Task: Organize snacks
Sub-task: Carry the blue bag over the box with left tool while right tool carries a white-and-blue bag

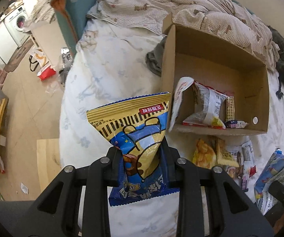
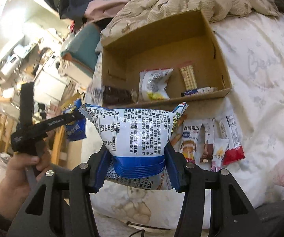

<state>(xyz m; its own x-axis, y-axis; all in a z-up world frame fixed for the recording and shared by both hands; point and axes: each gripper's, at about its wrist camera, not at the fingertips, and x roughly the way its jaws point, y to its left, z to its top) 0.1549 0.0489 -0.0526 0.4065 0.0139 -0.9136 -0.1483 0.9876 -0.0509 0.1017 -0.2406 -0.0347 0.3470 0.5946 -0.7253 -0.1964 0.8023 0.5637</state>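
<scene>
My left gripper (image 1: 142, 154) is shut on a blue and yellow snack bag (image 1: 136, 130) and holds it above the bed, just left of the cardboard box (image 1: 260, 90). My right gripper (image 2: 138, 158) is shut on a white and blue snack bag (image 2: 134, 130), held in front of the box's (image 2: 218, 59) near wall. The box holds a white bag (image 2: 153, 83), a wafer pack (image 2: 188, 77) and a small blue packet (image 2: 199, 90). The left gripper with its bag (image 2: 74, 126) shows at the left of the right wrist view.
Several loose snacks lie on the white bed sheet before the box: a milk packet (image 2: 189, 140), a chocolate bar (image 2: 207, 146), a red and white pack (image 2: 232, 138), chips (image 1: 203, 154). A rumpled quilt (image 1: 201, 7) lies behind the box. The bed edge and floor (image 1: 27, 108) are left.
</scene>
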